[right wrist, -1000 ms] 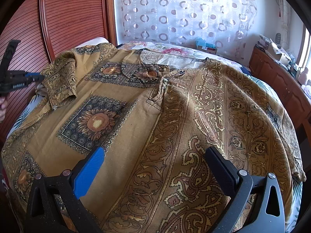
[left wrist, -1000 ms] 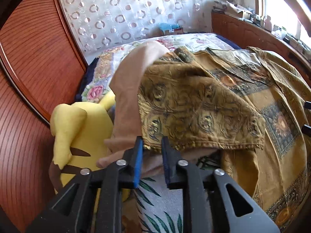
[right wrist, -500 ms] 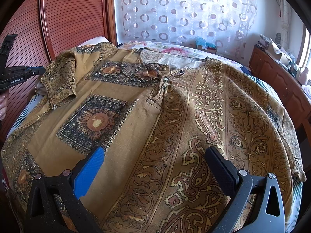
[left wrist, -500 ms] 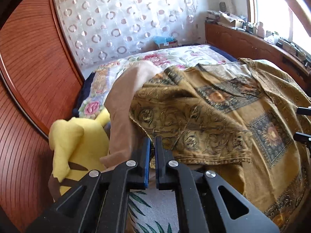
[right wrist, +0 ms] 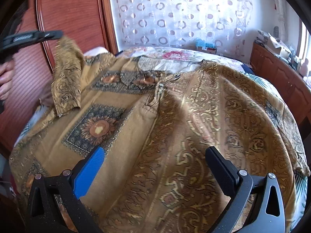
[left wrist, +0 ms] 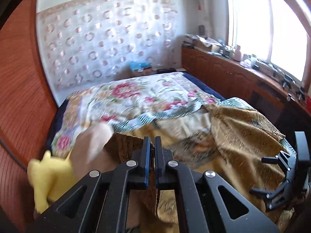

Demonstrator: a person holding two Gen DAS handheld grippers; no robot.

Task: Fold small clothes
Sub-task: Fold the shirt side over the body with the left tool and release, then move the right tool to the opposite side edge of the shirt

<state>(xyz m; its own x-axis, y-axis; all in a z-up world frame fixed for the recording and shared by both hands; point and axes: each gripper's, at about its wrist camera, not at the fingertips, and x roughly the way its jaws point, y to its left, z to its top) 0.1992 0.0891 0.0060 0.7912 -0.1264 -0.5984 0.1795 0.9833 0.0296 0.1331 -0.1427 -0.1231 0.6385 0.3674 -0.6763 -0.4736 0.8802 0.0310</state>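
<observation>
A golden-brown patterned shirt (right wrist: 175,116) lies spread over the bed, and it also shows in the left wrist view (left wrist: 243,136). My left gripper (left wrist: 152,145) is shut on the shirt's sleeve (right wrist: 67,77) and holds it lifted above the bed at the left. That gripper shows in the right wrist view (right wrist: 60,33) at the upper left, with the sleeve hanging from it. My right gripper (right wrist: 155,159) is open and empty, hovering over the shirt's lower part; it shows at the right edge of the left wrist view (left wrist: 291,155).
A yellow plush toy (left wrist: 48,176) and a tan cloth (left wrist: 91,145) lie at the bed's left side. A floral bedspread (left wrist: 136,97) covers the far bed. A wooden headboard (right wrist: 68,9) stands at the left, and a cluttered wooden cabinet (left wrist: 233,71) at the right.
My left gripper closed fully on the sleeve and lifted it up and away from the bed. The right gripper stayed open in place over the shirt.
</observation>
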